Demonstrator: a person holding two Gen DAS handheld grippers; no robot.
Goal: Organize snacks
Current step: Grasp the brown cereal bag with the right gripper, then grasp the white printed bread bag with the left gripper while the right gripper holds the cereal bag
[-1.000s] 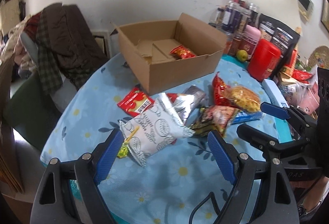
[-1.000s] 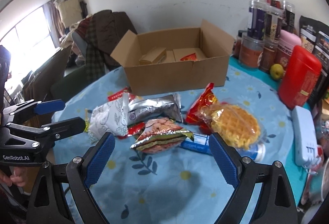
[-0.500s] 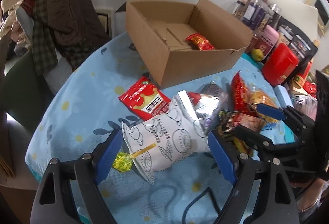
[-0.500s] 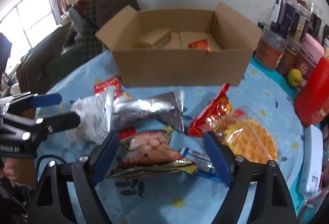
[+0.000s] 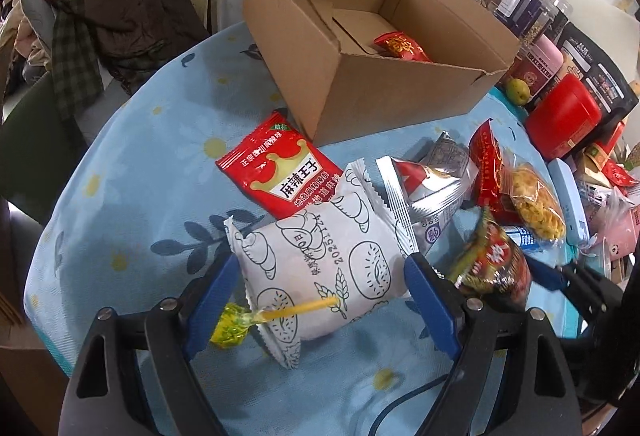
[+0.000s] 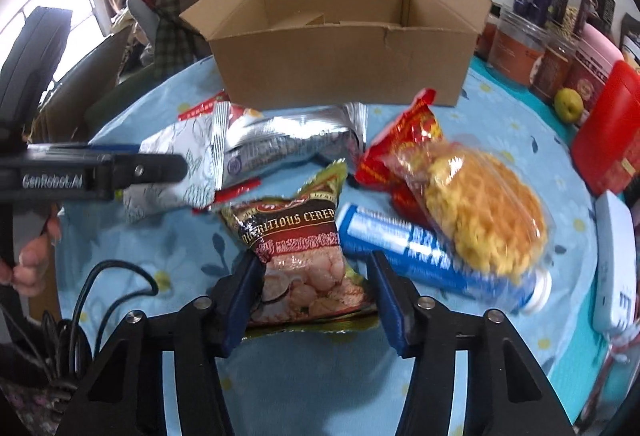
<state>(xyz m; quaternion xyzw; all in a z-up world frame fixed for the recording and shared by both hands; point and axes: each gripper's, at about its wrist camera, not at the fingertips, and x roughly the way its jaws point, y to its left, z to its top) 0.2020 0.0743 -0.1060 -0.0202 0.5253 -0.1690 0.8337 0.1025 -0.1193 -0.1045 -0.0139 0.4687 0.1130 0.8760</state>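
Two hand-held grippers work the pile at once, and we read that as a way to load the cardboard box (image 5: pixel 384 84) faster. We take the box as our landmark: it stands open at the far side of the counter (image 5: pixel 132 172), flaps up, with one red packet (image 5: pixel 402 48) already inside, so it looks like the place the snacks are meant to go.

Our left hand-held gripper (image 5: pixel 320 284) straddles the white bread packet (image 5: pixel 320 248), which lies in front of the box on the near side. Its jaws stand wide, one blue pad at each end of the packet, and we see no squeeze on the wrapper, so we judge nothing is held yet. A yellow lollipop (image 5: pixel 236 324) lies against the packet's near corner and could get caught in the grip.

Our right hand-held gripper (image 6: pixel 312 292) has just been closing its jaws around the cereal packet (image 6: pixel 304 256), in front of the box and nearer us than the silver packet (image 6: pixel 288 144). The pads sit at the packet's sides; whether they already press on it we cannot tell. Gripping across the narrow width suits a soft, puffy bag.

The red spicy packet (image 5: pixel 280 172) lies just before the box's corner, and the waffle bag (image 6: pixel 480 204) and blue tube (image 6: pixel 404 244) lie off to the box's right front, all awaiting their turn.
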